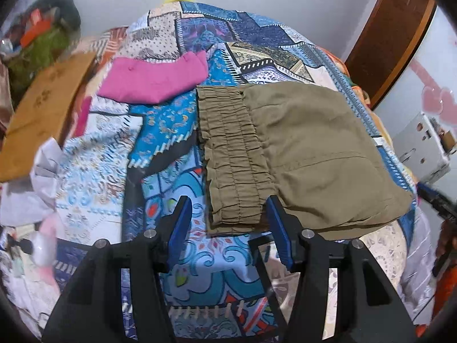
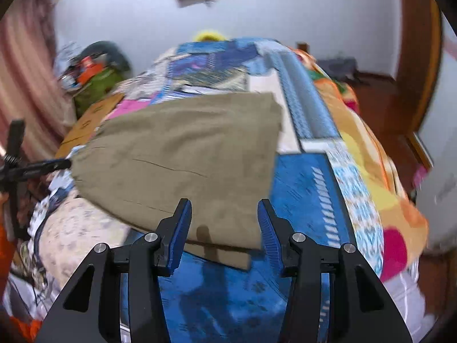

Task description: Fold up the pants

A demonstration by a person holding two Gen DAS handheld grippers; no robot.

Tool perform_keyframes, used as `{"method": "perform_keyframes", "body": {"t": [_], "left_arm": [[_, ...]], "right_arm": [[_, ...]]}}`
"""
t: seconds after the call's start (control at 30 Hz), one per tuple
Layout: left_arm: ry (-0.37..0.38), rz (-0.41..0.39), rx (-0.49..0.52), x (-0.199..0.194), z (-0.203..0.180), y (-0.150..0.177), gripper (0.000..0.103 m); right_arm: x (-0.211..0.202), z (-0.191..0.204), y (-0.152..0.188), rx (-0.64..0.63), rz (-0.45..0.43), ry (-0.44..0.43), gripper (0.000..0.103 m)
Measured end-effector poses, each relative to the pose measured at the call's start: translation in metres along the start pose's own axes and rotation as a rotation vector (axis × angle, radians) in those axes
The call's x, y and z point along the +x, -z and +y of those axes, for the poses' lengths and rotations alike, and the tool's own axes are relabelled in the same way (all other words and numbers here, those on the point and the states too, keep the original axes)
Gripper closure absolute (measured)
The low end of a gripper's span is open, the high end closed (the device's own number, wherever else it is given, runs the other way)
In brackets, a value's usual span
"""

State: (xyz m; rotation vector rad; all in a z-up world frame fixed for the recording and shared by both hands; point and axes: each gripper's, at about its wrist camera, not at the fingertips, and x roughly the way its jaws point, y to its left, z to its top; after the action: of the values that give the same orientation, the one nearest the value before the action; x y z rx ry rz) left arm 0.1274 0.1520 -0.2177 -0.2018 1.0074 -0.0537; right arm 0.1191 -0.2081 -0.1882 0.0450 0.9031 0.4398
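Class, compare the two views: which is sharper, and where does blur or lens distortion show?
Left wrist: pants sharp, waistband pleats crisp, left edge smeared; right wrist: pants and bedspread soft with motion blur; both: fisheye bends the bed, corners dark.

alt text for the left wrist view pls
Folded olive pants, elastic waistband facing left, lie on a patterned blue bedspread. The left claw hangs open at their near edge, gripping nothing. A folded pink garment lies behind.
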Motion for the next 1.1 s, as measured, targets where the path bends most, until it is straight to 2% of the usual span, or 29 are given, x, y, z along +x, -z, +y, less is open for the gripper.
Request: {"method": "perform_keyframes", "body": {"t": [0.17, 0.3, 0.37, 0.4, 0.43, 0.47, 0.57, 0.67, 0.9, 1.0, 1.1], "left_arm": [[0.115, 0.042, -0.053, 0.008, 0.006, 0.000, 0.049], [0.100, 0.034, -0.028, 0.008, 0.000, 0.001, 0.049], [0.093, 0.031, -0.019, 0.008, -0.003, 0.001, 0.052], [0.082, 0.029, -0.015, 0.007, -0.005, 0.001, 0.053], [0.080, 0.026, -0.008, 0.006, -0.006, 0.001, 0.057], [0.067, 0.018, 0.008, 0.005, -0.009, 0.001, 0.058], [-0.020, -0.026, 0.092, -0.005, -0.023, 0.000, 0.060], [-0.074, -0.070, 0.145, -0.017, -0.032, -0.004, 0.060], [-0.071, -0.138, 0.142, -0.043, -0.032, -0.016, 0.060], [-0.073, -0.124, 0.139, -0.039, -0.030, -0.015, 0.060], [-0.078, -0.071, 0.124, -0.024, -0.023, -0.007, 0.060]], "right_arm": [[0.012, -0.011, 0.016, 0.086, 0.043, -0.017, 0.059], [0.014, -0.013, 0.024, 0.114, 0.037, -0.039, 0.059], [0.017, -0.014, 0.025, 0.122, 0.052, -0.058, 0.067], [0.019, -0.013, 0.025, 0.120, 0.060, -0.052, 0.075], [0.020, -0.012, 0.026, 0.110, 0.066, -0.043, 0.087], [0.020, -0.011, 0.028, 0.093, 0.061, -0.036, 0.094], [0.018, -0.012, 0.031, 0.071, 0.038, -0.037, 0.094], [0.012, -0.008, 0.027, 0.038, 0.017, -0.023, 0.099], [-0.018, -0.012, 0.009, 0.045, -0.068, -0.052, 0.100], [-0.022, -0.009, 0.012, 0.037, -0.068, -0.053, 0.100], [-0.015, -0.006, 0.018, 0.022, -0.044, -0.033, 0.100]]}}
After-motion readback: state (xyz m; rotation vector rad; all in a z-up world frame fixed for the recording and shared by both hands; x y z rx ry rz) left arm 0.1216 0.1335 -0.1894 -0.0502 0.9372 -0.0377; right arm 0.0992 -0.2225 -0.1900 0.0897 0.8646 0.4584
